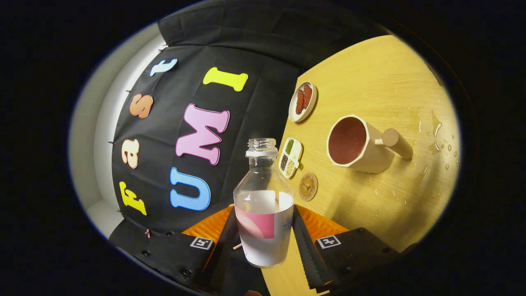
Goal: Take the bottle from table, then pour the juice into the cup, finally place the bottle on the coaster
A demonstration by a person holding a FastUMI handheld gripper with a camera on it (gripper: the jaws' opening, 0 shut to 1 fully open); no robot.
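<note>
A clear, uncapped bottle (263, 201) with a white and pink label sits between my fingers, and the gripper (263, 230) is shut on its lower body. It looks empty and is lifted off the wooden table (370, 82), with the whole view rolled to one side. Beyond the fingers stands a cream cup (356, 144) with a wooden handle, filled with dark red juice. A small round brown coaster (308, 186) lies on the table between the bottle and the cup, close ahead of the fingertips.
A small sectioned dish (290, 157) of seeds lies beside the coaster, and a round plate (303, 101) with two red pieces sits farther off. Spilled droplets (437, 137) glisten on the table past the cup's handle. The booth wall stands along the table's far edge.
</note>
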